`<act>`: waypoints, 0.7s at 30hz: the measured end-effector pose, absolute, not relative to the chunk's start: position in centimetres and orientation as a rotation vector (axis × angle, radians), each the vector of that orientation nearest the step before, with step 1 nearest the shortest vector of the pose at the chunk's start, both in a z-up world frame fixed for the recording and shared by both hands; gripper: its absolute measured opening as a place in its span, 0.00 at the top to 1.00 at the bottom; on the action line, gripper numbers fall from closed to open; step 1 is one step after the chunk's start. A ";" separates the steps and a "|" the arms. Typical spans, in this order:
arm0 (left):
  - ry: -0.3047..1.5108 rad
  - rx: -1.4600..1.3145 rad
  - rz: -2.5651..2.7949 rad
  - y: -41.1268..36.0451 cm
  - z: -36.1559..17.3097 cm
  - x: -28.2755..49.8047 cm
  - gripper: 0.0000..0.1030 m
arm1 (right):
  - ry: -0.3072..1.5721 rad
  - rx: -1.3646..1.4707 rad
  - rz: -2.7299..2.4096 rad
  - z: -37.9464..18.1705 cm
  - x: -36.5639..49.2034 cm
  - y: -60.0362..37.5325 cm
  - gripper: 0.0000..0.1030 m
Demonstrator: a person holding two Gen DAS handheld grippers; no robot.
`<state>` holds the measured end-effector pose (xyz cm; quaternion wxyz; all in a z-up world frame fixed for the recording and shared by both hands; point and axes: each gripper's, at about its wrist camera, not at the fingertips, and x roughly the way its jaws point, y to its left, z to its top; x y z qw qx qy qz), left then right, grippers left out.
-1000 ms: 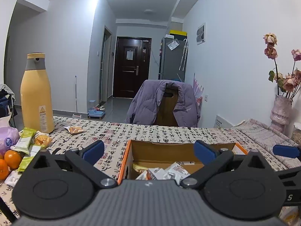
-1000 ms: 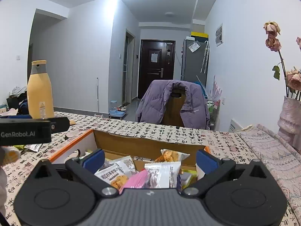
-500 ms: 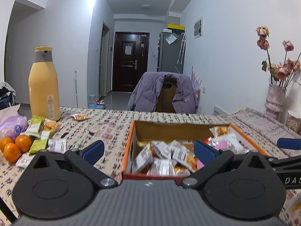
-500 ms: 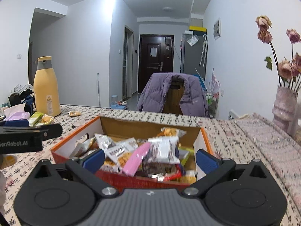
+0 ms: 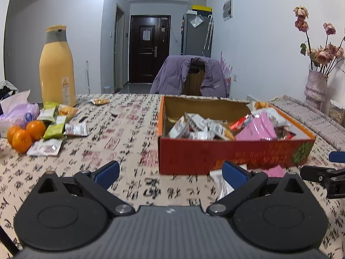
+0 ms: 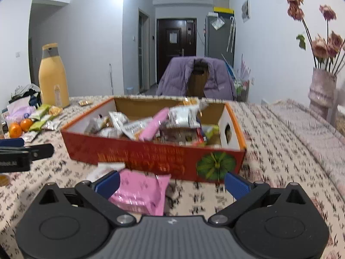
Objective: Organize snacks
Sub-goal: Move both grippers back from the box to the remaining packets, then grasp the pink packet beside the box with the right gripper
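The box [image 6: 155, 157] sits on the desk [image 5: 120, 133] ahead of me, red on its near wall, orange along the rim, heaped with snack packets [image 6: 140, 125]. A long pink one [image 6: 154, 124] leans across the pile, with silver packets around it. Just outside the near wall two packets lie on the cloth: a pink packet [image 6: 142, 192] right in front of my right tongs [image 6: 171, 183], its left edge under the left fingertip, and a white packet [image 5: 222, 182] to its left, touching it, by the right fingertip of my left tongs [image 5: 170, 171].

Both pairs of tongs hang wide open with nothing between the blue tips. The left tongs hover over bare cloth near the box's left corner; the right tongs face the box's near wall, and each pair shows at the edge of the other's view.

Far left on the desk more snacks lie loose: green bars [image 5: 51, 120], small silver packets [image 5: 46, 147], an orange one [image 5: 100, 101] farther off. Oranges [image 5: 23, 133] cluster just beside them, next to a pale purple pack [image 5: 17, 112]. A tall yellow bottle [image 5: 57, 67] stands behind. Far right, a vase [image 5: 315, 90] of dried roses stands by the wall. Beyond the desk a purple jacket [image 5: 189, 75] hangs over a chair.
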<state>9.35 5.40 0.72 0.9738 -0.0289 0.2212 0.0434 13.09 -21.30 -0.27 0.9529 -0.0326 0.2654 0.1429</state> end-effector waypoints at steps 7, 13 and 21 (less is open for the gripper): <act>0.482 -0.102 0.106 6.6 -1.0 9.6 0.00 | 0.589 -0.057 0.287 -1.7 13.2 -21.5 0.00; 0.476 -0.141 0.105 7.1 -1.3 9.4 0.00 | 0.614 -0.064 0.295 -2.1 13.6 -20.7 0.00; 0.477 -0.148 0.097 7.1 -1.3 9.4 0.00 | 0.639 -0.075 0.315 -2.3 14.6 -19.3 0.00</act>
